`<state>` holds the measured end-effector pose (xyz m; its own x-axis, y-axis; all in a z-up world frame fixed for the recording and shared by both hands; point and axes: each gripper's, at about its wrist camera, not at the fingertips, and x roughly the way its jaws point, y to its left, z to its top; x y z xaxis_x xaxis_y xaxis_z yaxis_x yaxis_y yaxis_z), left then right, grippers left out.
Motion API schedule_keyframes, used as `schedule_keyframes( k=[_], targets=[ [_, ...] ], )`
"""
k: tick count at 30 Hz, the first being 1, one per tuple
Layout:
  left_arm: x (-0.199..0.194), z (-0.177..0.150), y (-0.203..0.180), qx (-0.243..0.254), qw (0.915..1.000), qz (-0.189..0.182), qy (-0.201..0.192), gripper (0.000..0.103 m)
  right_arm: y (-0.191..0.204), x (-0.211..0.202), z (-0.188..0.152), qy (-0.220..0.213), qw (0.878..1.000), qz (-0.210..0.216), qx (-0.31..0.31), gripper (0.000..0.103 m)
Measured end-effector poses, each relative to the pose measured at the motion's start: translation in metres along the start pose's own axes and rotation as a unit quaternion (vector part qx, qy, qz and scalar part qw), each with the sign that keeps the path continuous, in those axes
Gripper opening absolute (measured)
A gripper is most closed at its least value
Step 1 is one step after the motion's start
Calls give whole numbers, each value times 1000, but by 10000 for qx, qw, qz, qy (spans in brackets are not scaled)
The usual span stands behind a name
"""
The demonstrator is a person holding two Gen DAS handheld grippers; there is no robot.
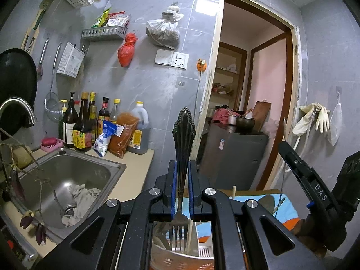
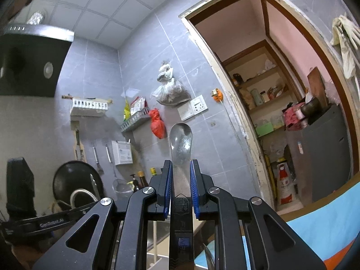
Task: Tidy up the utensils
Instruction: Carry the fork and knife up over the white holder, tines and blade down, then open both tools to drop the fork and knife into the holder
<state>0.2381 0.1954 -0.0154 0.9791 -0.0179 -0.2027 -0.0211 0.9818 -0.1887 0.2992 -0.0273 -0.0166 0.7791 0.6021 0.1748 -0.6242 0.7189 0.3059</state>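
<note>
Over on the left, the steel sink [image 1: 67, 180] sits sunk in the desk [image 1: 135, 171] with a rag [image 1: 83, 200] bunched at its drain, and a row of sauce bottles [image 1: 83, 123] stands against the grey tiled wall behind it. The left tongs [image 1: 181, 175] are pinched tight on a fork [image 1: 182, 139], gripping its narrow neck: the ornate handle sticks up and away past the blue pads, while the tines hang back below the tongs, over a perforated utensil basket [image 1: 180, 258] that already holds chopsticks [image 1: 190, 231]. This tool points slightly downward towards the doorway [image 1: 254, 90]. Further right, the right tongs [image 2: 181, 180] are pressed onto a metal spoon [image 2: 181, 144], its bowl rising clear beyond the pads and its flat stamped handle running back between the linkage. That tool tilts a little upward, towards wall and ceiling. It shows at the right edge of the left camera's view, close beside the left one.
</note>
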Motion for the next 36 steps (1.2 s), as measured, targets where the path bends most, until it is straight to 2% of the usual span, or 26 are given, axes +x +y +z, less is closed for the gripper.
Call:
schedule_keyframes(
  k=[11,24,31,33,35,36],
  targets=[
    [7,-21,4,-97,9999,-71,40,6,29,9,-38,181,9938,-41,-1095,14],
    [14,-32,1,-136,9988,-177,436,7,26,9,-50,360,9913,-213,-1246,14],
    [13,-33,1,-366,9957,-533,668,8,21,1,-44,477,9918,-281,-1151,18],
    [10,-30,-1,-360,9956,-589,633,11,21,-3,-40,490,9923,-289,-1104,21],
    [7,-28,-5,-324,9956,-627,610,21,20,-7,-36,487,9925,-309,-1074,23],
    [6,-27,-6,-331,9955,-655,605,23,20,-9,-34,493,9926,-323,-1064,23]
  ],
)
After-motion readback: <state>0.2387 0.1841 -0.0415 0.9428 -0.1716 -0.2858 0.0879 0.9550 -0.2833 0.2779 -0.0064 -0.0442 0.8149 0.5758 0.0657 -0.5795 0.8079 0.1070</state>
